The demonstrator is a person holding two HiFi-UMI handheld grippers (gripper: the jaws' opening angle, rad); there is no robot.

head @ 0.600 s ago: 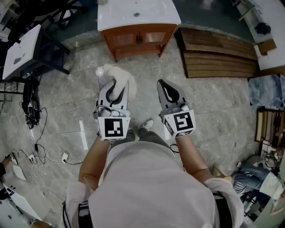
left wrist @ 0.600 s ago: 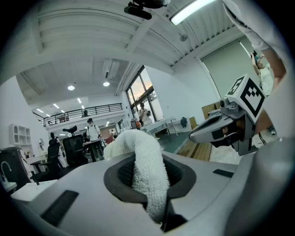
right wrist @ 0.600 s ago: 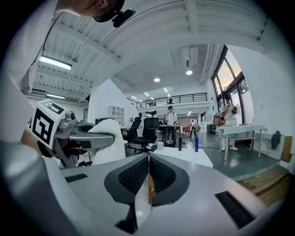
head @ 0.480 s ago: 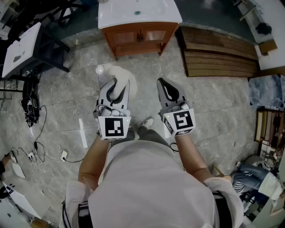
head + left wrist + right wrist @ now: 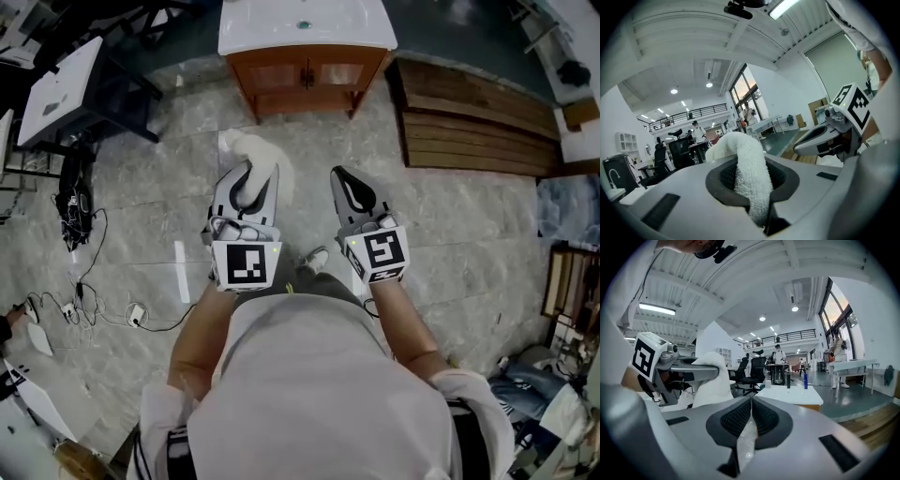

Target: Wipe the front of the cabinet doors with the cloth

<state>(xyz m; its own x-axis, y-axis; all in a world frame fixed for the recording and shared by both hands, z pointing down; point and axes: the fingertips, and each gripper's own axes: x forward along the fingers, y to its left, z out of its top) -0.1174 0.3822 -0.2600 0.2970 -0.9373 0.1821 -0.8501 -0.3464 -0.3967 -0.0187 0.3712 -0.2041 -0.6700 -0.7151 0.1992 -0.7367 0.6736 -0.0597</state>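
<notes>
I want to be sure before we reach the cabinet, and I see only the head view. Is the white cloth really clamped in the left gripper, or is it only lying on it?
Observer: It is clamped. In the left gripper view the cloth passes between the pads of the left gripper, which is shut on it. Its free end curls up ahead.
Operator: And the right one, does it carry anything?
Observer: No. The right gripper view shows the right gripper with its pads together and nothing between them.
Operator: Does it face the cabinet?
Observer: Yes. In that view the white top of the cabinet lies ahead of its jaws, apart from them.
</notes>
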